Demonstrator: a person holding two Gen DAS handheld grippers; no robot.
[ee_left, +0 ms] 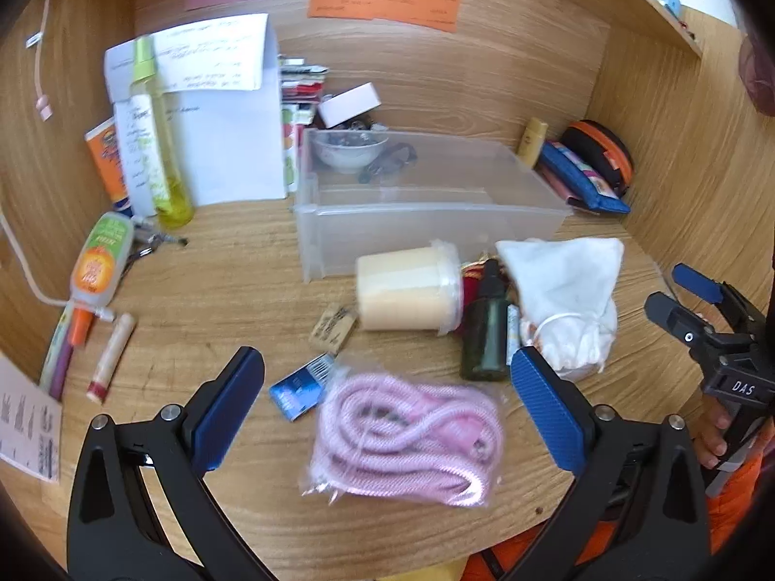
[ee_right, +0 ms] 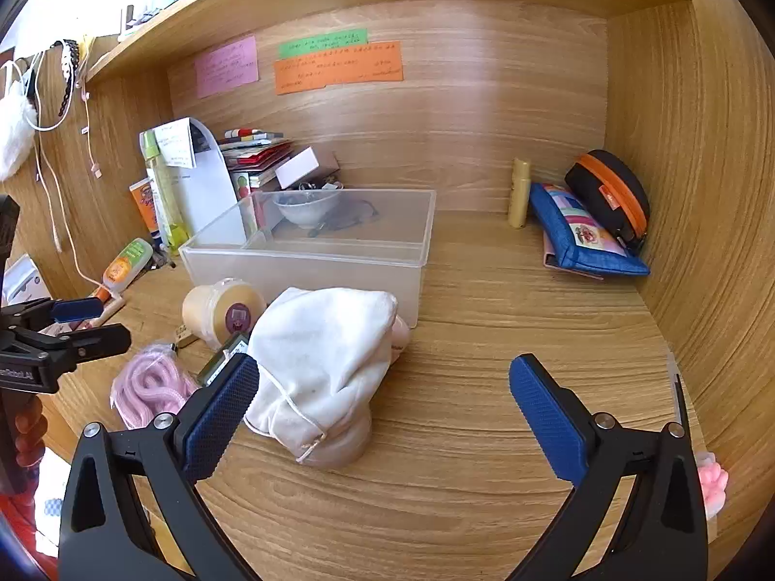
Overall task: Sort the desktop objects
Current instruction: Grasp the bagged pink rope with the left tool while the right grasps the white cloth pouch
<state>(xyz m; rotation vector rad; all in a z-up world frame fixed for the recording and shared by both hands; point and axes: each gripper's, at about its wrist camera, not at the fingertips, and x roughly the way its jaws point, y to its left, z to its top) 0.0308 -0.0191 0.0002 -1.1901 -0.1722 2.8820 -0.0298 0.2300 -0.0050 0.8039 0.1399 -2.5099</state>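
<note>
With jaws spread wide over the bagged pink rope (ee_left: 404, 438), the left gripper (ee_left: 387, 397) should drop straight, squeeze gently, then lift into the clear plastic bin (ee_left: 431, 242).

Counted on the desk: one clear plastic bin (ee_right: 310, 261), one white drawstring bag (ee_right: 319, 363), one bagged pink cord (ee_left: 407, 440), one dark dropper bottle (ee_left: 487, 334), three coloured notes on the back panel.

Bin (ee_left: 436, 222) behind jar (ee_left: 407, 288), pouch (ee_left: 566, 290) right of jar, bagged cord (ee_left: 407, 440) in front
</note>
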